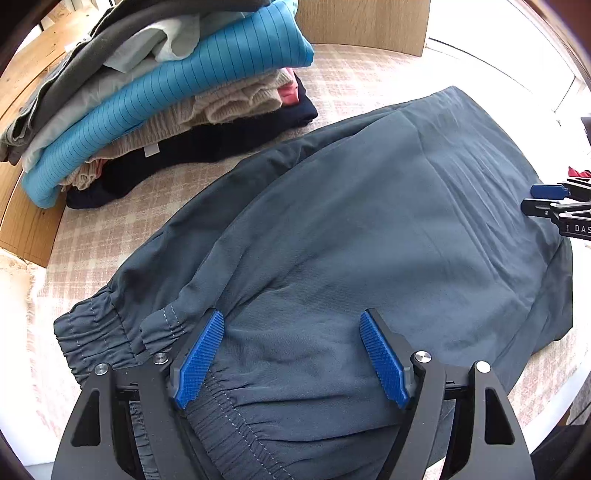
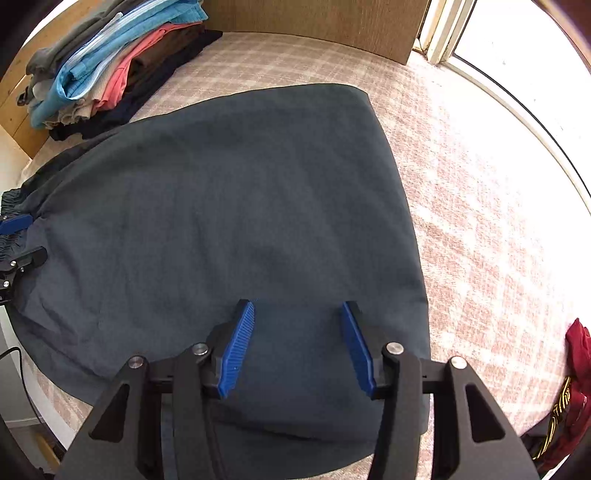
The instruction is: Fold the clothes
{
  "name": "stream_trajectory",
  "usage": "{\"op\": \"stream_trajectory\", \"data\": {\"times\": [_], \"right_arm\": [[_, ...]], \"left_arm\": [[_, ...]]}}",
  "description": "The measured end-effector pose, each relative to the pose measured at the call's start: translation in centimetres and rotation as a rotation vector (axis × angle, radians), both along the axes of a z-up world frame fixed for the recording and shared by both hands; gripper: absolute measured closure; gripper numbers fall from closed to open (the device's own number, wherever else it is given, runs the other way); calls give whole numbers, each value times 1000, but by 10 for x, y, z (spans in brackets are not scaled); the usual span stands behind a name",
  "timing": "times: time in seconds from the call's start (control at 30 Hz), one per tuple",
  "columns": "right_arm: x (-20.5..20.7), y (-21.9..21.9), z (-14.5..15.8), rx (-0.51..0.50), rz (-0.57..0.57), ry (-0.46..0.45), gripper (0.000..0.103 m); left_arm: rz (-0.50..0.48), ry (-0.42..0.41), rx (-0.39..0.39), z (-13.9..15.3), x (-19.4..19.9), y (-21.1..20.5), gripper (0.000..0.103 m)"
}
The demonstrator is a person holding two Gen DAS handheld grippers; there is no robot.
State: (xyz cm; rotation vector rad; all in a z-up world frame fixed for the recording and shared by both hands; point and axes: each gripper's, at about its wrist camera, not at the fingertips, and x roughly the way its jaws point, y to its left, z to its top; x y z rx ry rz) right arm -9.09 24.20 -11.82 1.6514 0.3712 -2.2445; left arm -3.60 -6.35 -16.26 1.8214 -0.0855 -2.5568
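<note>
Our left gripper (image 1: 291, 354) hangs with its blue ribbed pads (image 1: 201, 354) spread wide, grasping nothing, just above the gathered elastic cuff end of the dark slate-grey lightweight trousers (image 1: 369, 221); two elasticated cuffs lie side by side under and to the left of it (one partly overlapping the other). Our right gripper (image 2: 297, 345) is likewise released, its blue ribbed fingers (image 2: 240, 343) apart over the broad, smooth end of the same garment, near the edge closest to us. In the left wrist view we see the right gripper's tip at the far right border, above the trousers' far end; in the right wrist view the left gripper's tip shows at the left border beside the puckered cuffs. The trousers lie flat across the pale pink-and-cream checked cloth surface (image 2: 480, 221), folded lengthwise so that one leg rests on the other. Beyond them, toward the back left corner, sits a stack of folded clothes (image 1: 166, 99): grey on top, then pale grey, bright blue with thin stripes, beige knit, a pink piece, and navy at the bottom. Light wooden panels (image 2: 314, 22) border the surface behind the stack. At the right edge of the right wrist view, a crumpled dark red garment (image 2: 576, 350) lies well apart from the trousers.
</note>
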Motion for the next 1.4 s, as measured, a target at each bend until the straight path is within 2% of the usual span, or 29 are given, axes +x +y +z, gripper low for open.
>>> {"op": "stream_trajectory", "data": {"times": [0.17, 0.27, 0.4, 0.5, 0.57, 0.7, 0.8, 0.93, 1.1, 1.13, 1.2, 1.23, 1.27, 1.4], "right_arm": [[0, 10, 7, -30, 5, 14, 53], [-7, 45, 28, -93, -78, 70, 53], [-24, 95, 33, -143, -188, 24, 53], [-25, 110, 22, -170, -182, -30, 53], [-24, 117, 18, -180, -174, -49, 53], [-42, 135, 31, -243, -174, -38, 53], [-68, 145, 42, -264, -167, -34, 53], [-94, 154, 48, -301, -153, -52, 53], [-114, 151, 42, -352, -112, -87, 53], [-119, 148, 40, -358, -98, -90, 53], [-127, 136, 37, -375, -68, -92, 53], [-132, 129, 34, -389, -52, -101, 53], [-137, 121, 31, -403, -35, -111, 53], [-161, 84, 15, -437, 6, -152, 53]], "left_arm": [[19, 0, 1, -2, 0, 1, 28], [40, 16, 13, 7, 2, -2, 28], [49, 56, -23, 30, 11, 8, 28], [4, 78, -19, 52, 34, 17, 28], [-61, 86, 16, 58, 31, 50, 28], [-204, 101, 97, 66, 16, 122, 28], [-327, 115, 126, 61, 1, 193, 28], [-444, 123, 189, 50, -13, 282, 28], [-481, 97, 23, 16, -37, 346, 28], [-471, 84, 6, 9, -42, 350, 26], [-436, 94, 44, 7, -47, 345, 24], [-422, 103, 66, 7, -49, 341, 26], [-409, 112, 82, 9, -50, 336, 38], [-339, 143, 146, 17, -51, 315, 68]]}}
